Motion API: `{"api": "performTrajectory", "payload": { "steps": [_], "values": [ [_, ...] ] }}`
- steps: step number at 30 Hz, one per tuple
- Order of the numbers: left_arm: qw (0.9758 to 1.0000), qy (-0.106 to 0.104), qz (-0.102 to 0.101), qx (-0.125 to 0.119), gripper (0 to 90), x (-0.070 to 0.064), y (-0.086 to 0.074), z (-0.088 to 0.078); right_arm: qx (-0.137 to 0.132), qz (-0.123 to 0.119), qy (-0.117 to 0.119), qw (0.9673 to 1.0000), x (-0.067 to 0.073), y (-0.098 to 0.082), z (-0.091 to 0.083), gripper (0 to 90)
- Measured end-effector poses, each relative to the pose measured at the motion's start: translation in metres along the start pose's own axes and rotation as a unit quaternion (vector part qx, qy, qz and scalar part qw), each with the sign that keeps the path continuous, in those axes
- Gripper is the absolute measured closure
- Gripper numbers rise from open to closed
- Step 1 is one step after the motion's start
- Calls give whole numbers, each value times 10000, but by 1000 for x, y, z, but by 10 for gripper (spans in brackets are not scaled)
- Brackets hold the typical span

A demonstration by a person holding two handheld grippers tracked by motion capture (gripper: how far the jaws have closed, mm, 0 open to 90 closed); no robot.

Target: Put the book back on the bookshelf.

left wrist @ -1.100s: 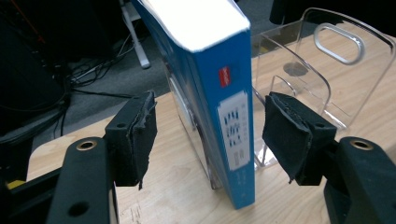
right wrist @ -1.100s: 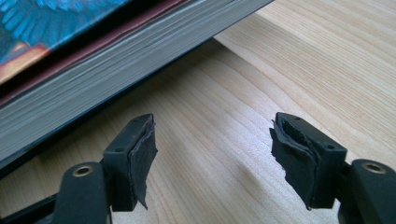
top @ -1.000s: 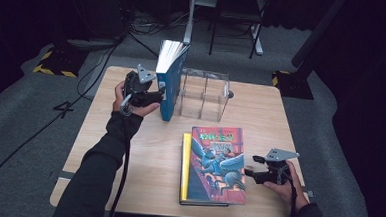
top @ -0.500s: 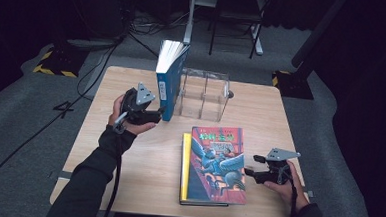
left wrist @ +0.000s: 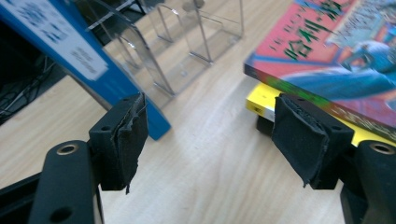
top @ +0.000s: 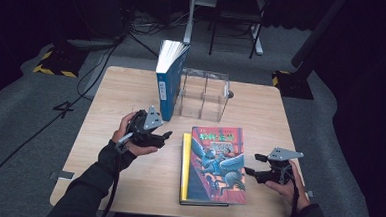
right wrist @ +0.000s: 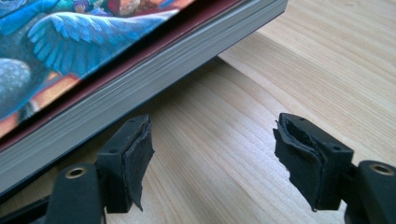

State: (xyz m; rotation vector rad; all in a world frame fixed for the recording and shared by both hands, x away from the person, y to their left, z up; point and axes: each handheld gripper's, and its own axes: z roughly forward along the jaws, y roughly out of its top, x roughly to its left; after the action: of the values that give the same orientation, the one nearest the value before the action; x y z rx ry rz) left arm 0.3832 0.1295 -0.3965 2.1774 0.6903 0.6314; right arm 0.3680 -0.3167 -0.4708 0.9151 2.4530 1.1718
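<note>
Between the left gripper (top: 165, 135) fingers (left wrist: 132, 135) is bare table (top: 105, 114) only: jaws have just been opening, stand apart, nothing held. Blue book (top: 169, 79) stands upright just past the left pad, leaning on the clear rack (top: 204, 94), so that one looks placed. Next job is prob. the red-cover book (top: 217, 162), lying flat on a yellow book (top: 184, 160) just off the right pad of that same gripper. To do it well: come in low & level w/ the spine edge, one pad on the cover, other under the top book only, else both lift together. Right gripper (top: 250, 170) fingers (right wrist: 135, 154) also apart & empty, page edge of the red-cover book (right wrist: 140, 79) just beyond the left pad; it could steady or tip that side up, I'd judge. In the way: rack dividers are thin & clear, easy to clip w/ a corner; blue book may topple if nudged. Rack slots right of the blue book look free. Chair legs & cables lie well beyond the far table edge, no bother.
</note>
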Motion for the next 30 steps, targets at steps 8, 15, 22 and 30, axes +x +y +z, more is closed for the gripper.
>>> {"api": "performTrajectory", "payload": {
  "steps": [8, 15, 22, 30],
  "values": [
    [9993, -353, 43, 87, 267, -21, -21, 3, -82, -35, -6, 10000, 3, 4, -6, 283],
    [9976, -663, 69, 208, 259, -35, -41, 6, -166, -4, -24, 9999, 7, 11, -15, 290],
    [9949, -938, 74, 352, 249, -48, -60, 5, -207, -38, 126, 9997, 16, 18, -23, 289],
    [9889, -1374, -73, 568, 234, -69, -82, 1, -179, -226, 309, 9991, 28, 25, -26, 284]
  ]
}}
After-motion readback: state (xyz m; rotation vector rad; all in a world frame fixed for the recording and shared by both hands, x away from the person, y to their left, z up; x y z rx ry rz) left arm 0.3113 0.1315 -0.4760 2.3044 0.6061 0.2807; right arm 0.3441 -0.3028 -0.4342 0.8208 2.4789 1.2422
